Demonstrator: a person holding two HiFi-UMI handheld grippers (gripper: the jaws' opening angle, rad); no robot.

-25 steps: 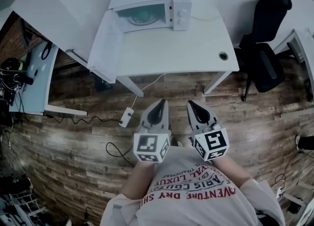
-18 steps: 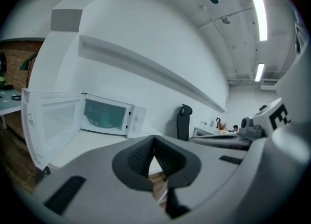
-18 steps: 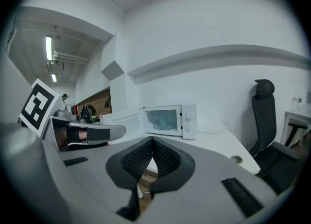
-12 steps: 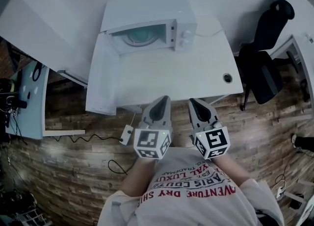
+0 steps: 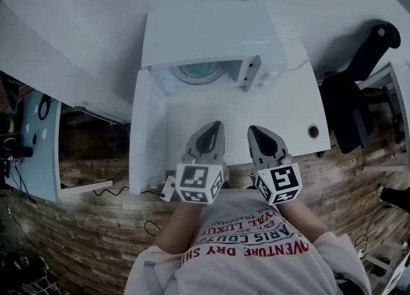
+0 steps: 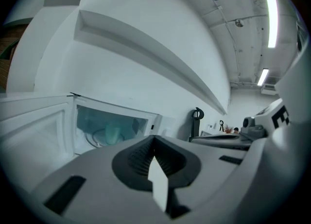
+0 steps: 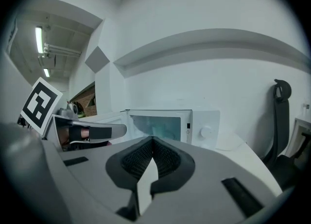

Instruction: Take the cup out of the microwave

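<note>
Well, the microwave door [image 5: 146, 135] hangs open, chair [image 5: 349, 109] beside table [image 5: 291, 116].

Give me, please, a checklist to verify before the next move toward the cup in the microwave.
1. Microwave door open: ok, it is swung wide to the left.
2. Cup located: ok, it stands inside on the turntable.
3. Jaws ready to grasp: not ok, the left hand-held gripper and the right hand-held gripper are both shut and hold nothing.
4. Path to the opening: ok, only the table surface shows between the grippers and the microwave.
5. Cup contents: cannot tell.
</note>
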